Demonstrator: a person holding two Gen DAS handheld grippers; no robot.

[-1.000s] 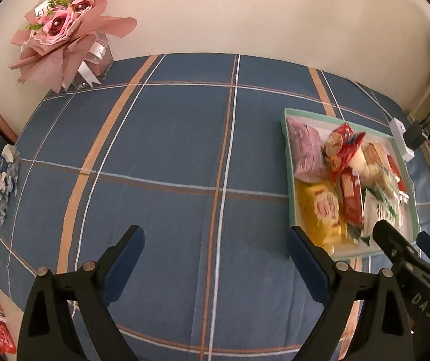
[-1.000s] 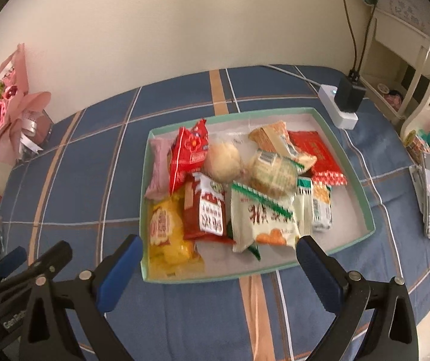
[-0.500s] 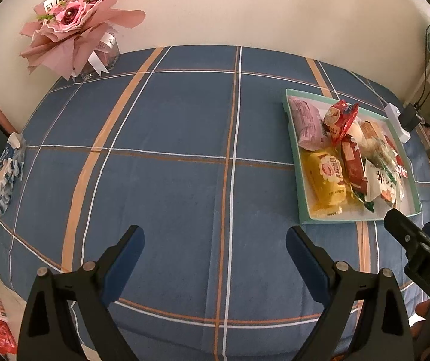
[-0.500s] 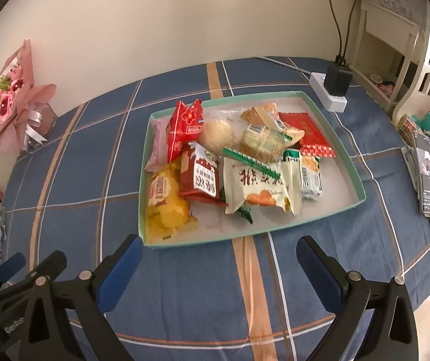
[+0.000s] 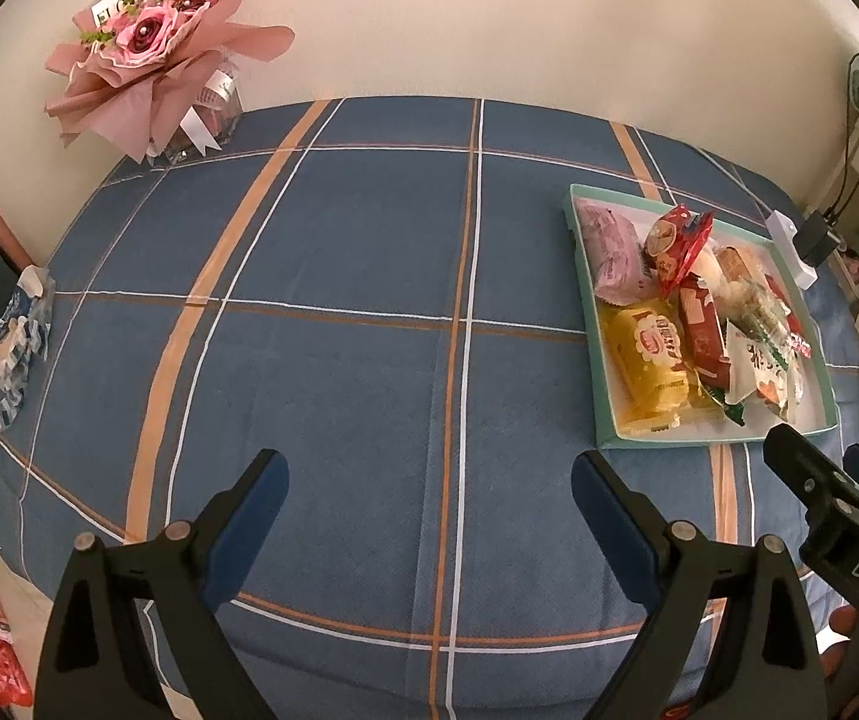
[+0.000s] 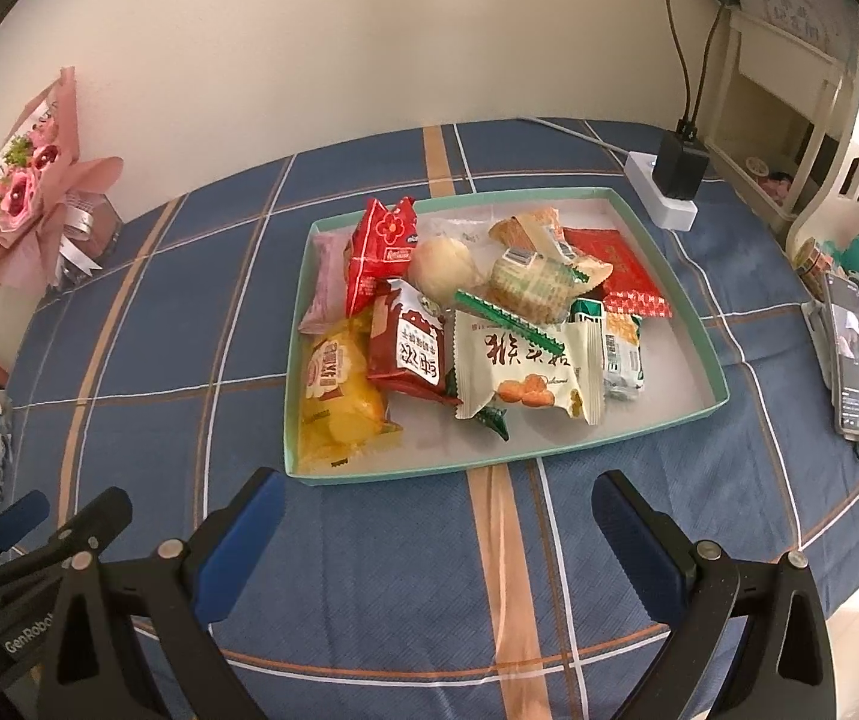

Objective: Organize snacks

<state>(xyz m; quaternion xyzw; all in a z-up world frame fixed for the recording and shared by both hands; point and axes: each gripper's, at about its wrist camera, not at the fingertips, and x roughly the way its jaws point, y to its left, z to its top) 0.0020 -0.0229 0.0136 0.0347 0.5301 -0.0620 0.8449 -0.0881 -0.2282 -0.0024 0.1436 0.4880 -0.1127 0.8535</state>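
A shallow mint-green tray [image 6: 696,330] [image 5: 584,282] sits on a blue checked cloth and holds several snack packs. Among them are a yellow chip bag [image 6: 336,402] [image 5: 651,354], a dark red pack [image 6: 408,348], a white-and-green pack [image 6: 525,369], a bright red pouch [image 6: 378,246] and a flat red packet [image 6: 621,267]. My right gripper [image 6: 438,492] hovers open just in front of the tray's near edge, nothing between its fingers. My left gripper [image 5: 429,477] stands open over bare cloth, to the left of the tray.
A pink paper flower bouquet [image 5: 153,54] [image 6: 33,192] stands at the back left by the wall. A white power strip with a black charger [image 6: 672,186] lies behind the tray. A phone [image 6: 849,348] and small clutter lie at the right edge.
Both grippers have drawn back from the tray, which now looks smaller and farther off in both views. Their jaws stay equally wide. The snacks have not moved.
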